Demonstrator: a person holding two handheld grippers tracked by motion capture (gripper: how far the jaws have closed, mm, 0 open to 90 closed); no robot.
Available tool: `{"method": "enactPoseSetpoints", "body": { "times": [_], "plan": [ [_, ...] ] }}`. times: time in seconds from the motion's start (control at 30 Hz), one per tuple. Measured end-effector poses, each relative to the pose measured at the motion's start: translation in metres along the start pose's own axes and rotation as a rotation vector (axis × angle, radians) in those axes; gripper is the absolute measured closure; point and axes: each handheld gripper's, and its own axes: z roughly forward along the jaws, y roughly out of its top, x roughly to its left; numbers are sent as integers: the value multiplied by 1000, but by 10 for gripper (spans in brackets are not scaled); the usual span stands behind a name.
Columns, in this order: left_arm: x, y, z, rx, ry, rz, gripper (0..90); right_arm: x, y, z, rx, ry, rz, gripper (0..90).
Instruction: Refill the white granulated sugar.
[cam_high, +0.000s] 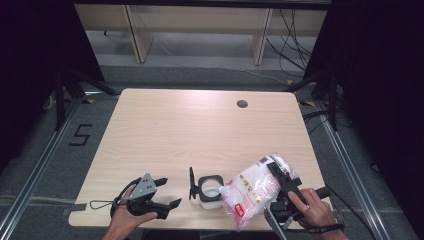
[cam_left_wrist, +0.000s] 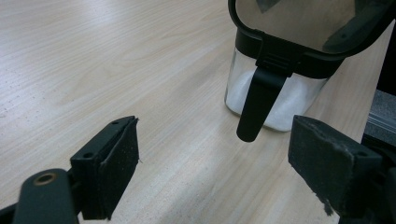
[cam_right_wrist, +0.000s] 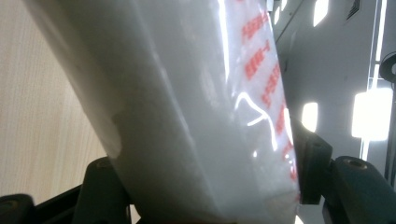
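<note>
right gripper (cam_high: 281, 186): jaws pinch bag (cam_high: 252, 190), mouth tilted left over jar (cam_high: 210, 189) | left gripper (cam_high: 162, 192): jaws spread, empty, left of jar | table (cam_high: 200, 125)

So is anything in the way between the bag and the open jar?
Nothing visible is. The right gripper holds the plastic bag tilted, its lower end right at the open mouth of the jar. The jar's lid is flipped up on the far side, away from the bag. The left gripper waits open beside it.
</note>
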Motion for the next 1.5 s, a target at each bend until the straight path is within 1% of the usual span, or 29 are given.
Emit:
{"method": "enactPoseSetpoints", "body": {
  "times": [0.07,0.1,0.13,0.23,0.33,0.4,0.43,0.47,0.57,0.6,0.73,0.77,0.8,0.83,0.9,0.93,0.97,1.0,1.07,1.1,1.13,1.17,1.2,1.23,1.3,1.33,1.4,1.47,1.5],
  "plan": [
    [0,0,0,-3,-4,0,158,0,1,0,0,2,-12,400],
    [-1,0,0,2,1,3,158,6,1,-1,20,9,50,400],
    [1,0,0,1,-2,15,158,4,2,0,12,15,12,400],
    [0,0,0,-3,-3,-1,158,0,2,0,-5,-2,-8,400],
    [0,0,0,1,2,0,158,2,1,-1,4,9,21,400],
    [0,0,0,-2,-3,-1,158,1,2,0,0,1,-8,400],
    [-1,0,0,2,1,3,158,2,2,-1,11,12,9,400],
    [-1,0,0,1,1,4,158,2,1,0,1,4,0,400],
    [-1,0,0,-11,2,-10,158,3,2,-1,8,8,30,400],
    [0,0,-1,1,2,3,158,3,1,-1,5,9,23,400],
    [-1,0,1,-6,0,-2,158,0,1,0,-6,4,-3,400],
    [-1,0,0,-4,-4,2,158,2,1,-1,5,12,20,400],
    [1,0,-1,9,3,18,158,1,1,-1,2,6,-5,400],
    [0,0,0,-3,-1,-1,158,1,2,0,-4,3,-8,400],
    [0,0,0,-2,-1,-1,158,1,2,-1,-4,8,1,400],
    [-1,0,1,-15,-4,-13,158,1,2,-2,3,15,12,400],
    [1,0,-1,16,10,17,158,2,2,-1,-9,14,29,400],
    [0,0,0,-4,-3,1,158,1,2,-1,-8,23,28,400],
    [-1,0,1,-14,-3,-13,158,0,2,0,-23,8,5,400],
    [0,0,0,0,0,5,158,0,3,-1,-8,10,-4,400],
    [0,0,0,-1,0,3,158,1,3,0,-8,11,-8,400],
    [-1,0,1,-15,-3,-13,158,1,2,0,-14,11,0,400],
    [0,0,0,-1,-1,2,158,1,2,0,-15,9,3,400],
    [0,0,0,-3,-1,0,158,2,2,-1,-3,17,32,400],
    [0,0,0,4,1,8,158,1,2,-1,-9,12,24,400],
    [0,0,0,-1,-2,5,158,0,2,0,-22,2,1,400],
    [0,0,0,-3,-1,-2,158,1,2,0,-10,10,-5,400],
    [-1,0,1,-14,-4,-12,158,1,2,0,-13,17,14,400],
    [0,0,0,-2,-2,1,158,3,2,-2,5,28,41,400]
  ]
}}
